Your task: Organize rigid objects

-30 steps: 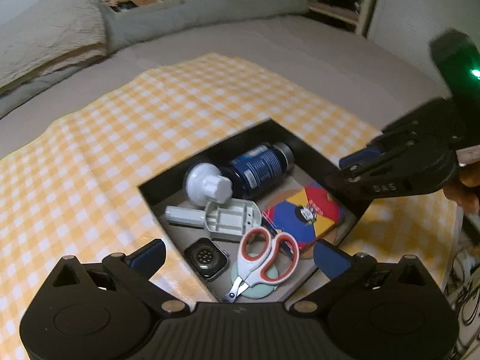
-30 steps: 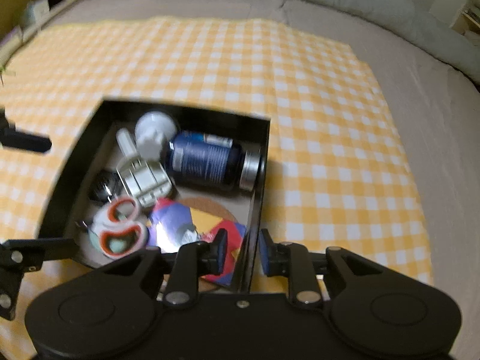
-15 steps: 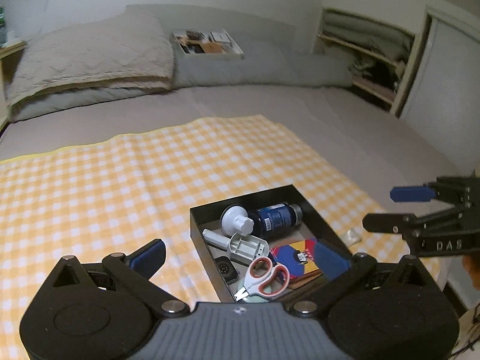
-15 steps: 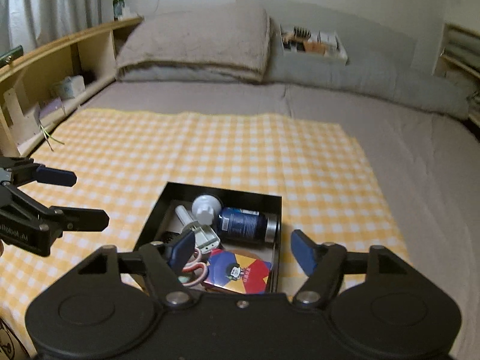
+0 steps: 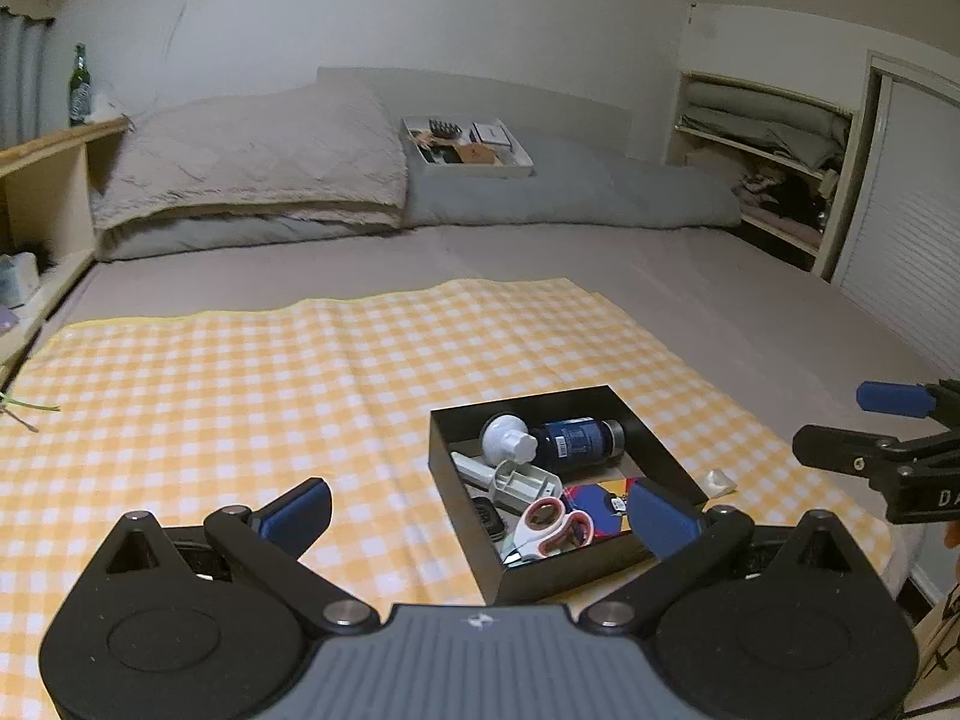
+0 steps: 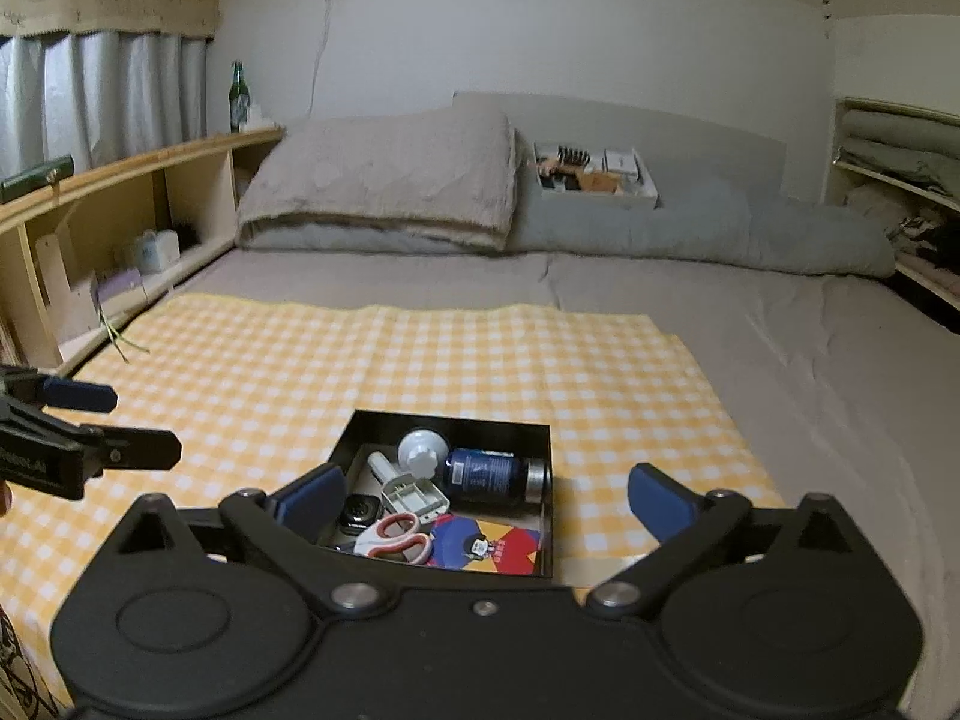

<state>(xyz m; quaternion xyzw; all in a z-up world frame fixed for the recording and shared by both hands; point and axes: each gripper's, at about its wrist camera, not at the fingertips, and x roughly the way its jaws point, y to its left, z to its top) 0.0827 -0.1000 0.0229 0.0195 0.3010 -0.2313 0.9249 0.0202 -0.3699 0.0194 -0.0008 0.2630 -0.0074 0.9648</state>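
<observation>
A black open box (image 5: 522,405) (image 6: 450,417) sits on the yellow checked cloth. In it lie a dark blue bottle (image 5: 576,441) (image 6: 489,471), a white round cap piece (image 5: 507,439), a pale grey plastic part (image 5: 516,480), red-handled scissors (image 5: 552,525) (image 6: 396,534), a black smartwatch (image 6: 359,510) and a colourful card pack (image 6: 486,546). My left gripper (image 5: 480,510) (image 6: 120,423) hangs open and empty, above and short of the box. My right gripper (image 6: 486,498) (image 5: 852,423) is opening wide, with nothing held between its fingers.
The checked cloth (image 5: 240,396) covers the near part of a grey bed. A small clear wrapper (image 5: 717,480) lies right of the box. A pillow (image 5: 252,162), a white tray (image 5: 468,141) and a wooden shelf (image 6: 120,204) with a green bottle (image 6: 238,97) stand behind.
Both grippers have pulled back and up from the box, so the whole bed now shows. The right gripper's jaws went from nearly shut to wide open. The left stayed open.
</observation>
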